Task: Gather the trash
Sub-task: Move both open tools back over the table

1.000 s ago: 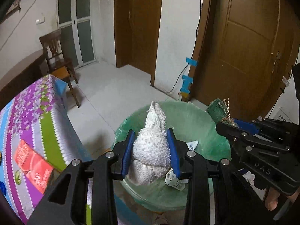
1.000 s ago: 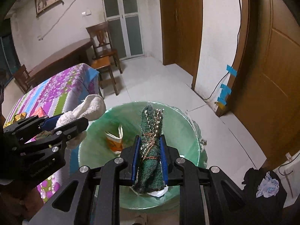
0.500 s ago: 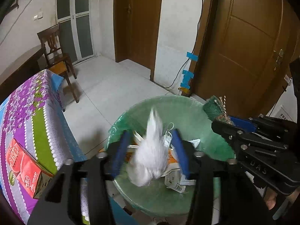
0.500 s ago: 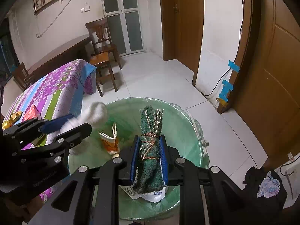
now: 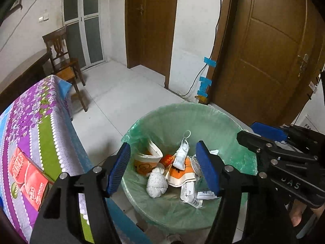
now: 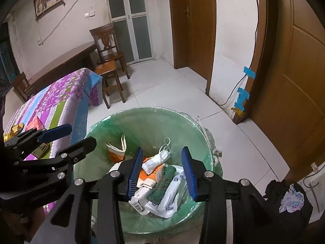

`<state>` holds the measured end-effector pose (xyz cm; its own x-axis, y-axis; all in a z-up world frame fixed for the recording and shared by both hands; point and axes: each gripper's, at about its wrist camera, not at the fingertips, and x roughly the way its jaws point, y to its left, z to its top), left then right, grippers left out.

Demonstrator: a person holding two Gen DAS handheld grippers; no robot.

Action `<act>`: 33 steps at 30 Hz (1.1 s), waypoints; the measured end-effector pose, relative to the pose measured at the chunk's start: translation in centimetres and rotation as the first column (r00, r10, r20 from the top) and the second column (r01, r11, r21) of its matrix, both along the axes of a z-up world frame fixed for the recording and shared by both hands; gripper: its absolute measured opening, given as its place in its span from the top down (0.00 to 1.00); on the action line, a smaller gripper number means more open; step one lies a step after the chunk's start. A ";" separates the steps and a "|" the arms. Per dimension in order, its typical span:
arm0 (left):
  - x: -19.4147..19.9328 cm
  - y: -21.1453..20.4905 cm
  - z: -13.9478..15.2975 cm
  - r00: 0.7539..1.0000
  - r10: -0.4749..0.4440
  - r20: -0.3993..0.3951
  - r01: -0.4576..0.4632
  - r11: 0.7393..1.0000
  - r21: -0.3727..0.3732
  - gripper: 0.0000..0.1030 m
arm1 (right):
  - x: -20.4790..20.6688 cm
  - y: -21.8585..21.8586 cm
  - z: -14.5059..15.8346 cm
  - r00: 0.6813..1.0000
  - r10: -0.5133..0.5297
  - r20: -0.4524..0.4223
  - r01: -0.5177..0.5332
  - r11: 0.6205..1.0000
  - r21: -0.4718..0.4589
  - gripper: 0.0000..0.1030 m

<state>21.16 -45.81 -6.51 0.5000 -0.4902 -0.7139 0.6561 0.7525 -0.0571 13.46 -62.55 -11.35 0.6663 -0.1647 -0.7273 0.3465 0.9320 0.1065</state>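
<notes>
1. Bin (image 5: 227, 120): a round bin lined with a green bag stood on the pale tiled floor (image 5: 113, 101), just beside the worktop (image 5: 40, 122) with its purple, green and blue flowered cloth. Both of your hand-held grippers hung over its mouth, angled down into it.

2. Left hand-held gripper (image 5: 163, 168): its blue pads stood apart and were opening as you held it, with nothing between them. The white knitted cloth (image 5: 156, 183) lay loose on the bin's bottom, below and between the pads, touching neither.

3. Right hand-held gripper (image 6: 162, 172): its blue pads were apart and opening, and they pressed on nothing. The dark green scrubbing pad (image 6: 162, 183), bound with a brown cord, lay on the heap in the bin, under the gap between the pads and clear of both.

4. Other trash in the bin: a crushed orange paper cup (image 5: 146, 158), a folded white face mask (image 5: 181, 154) with its loops up, an orange and white pouch (image 5: 178, 174) and white printed wrappers (image 6: 172, 191). All lay close together on the bottom.

5. On the worktop: a red carton (image 5: 26, 177) near the edge closest to you. A wooden chair (image 5: 65, 61) stood beyond the worktop's far end.
</notes>
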 end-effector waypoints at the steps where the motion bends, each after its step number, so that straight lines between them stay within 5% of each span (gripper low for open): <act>1: -0.1 0.2 0.2 1.000 0.000 0.002 0.000 1.000 -0.002 0.38 | -0.3 0.2 0.2 1.000 0.000 0.009 0.000 1.000 -0.001 0.56; 12: -3.8 4.9 3.3 0.998 0.002 0.062 0.001 0.999 -0.049 0.29 | -8.2 5.7 4.4 0.983 0.015 0.180 -0.005 0.998 -0.055 0.30; 21: -6.9 12.2 4.8 0.994 0.029 0.110 -0.020 0.996 -0.082 0.23 | -14.9 12.4 5.5 0.957 0.066 0.282 -0.054 0.997 -0.050 0.23; 33: -7.3 24.1 4.9 0.979 0.165 0.116 -0.158 0.985 -0.067 0.21 | -13.8 21.6 5.0 0.925 0.260 0.278 -0.263 0.964 -0.029 0.17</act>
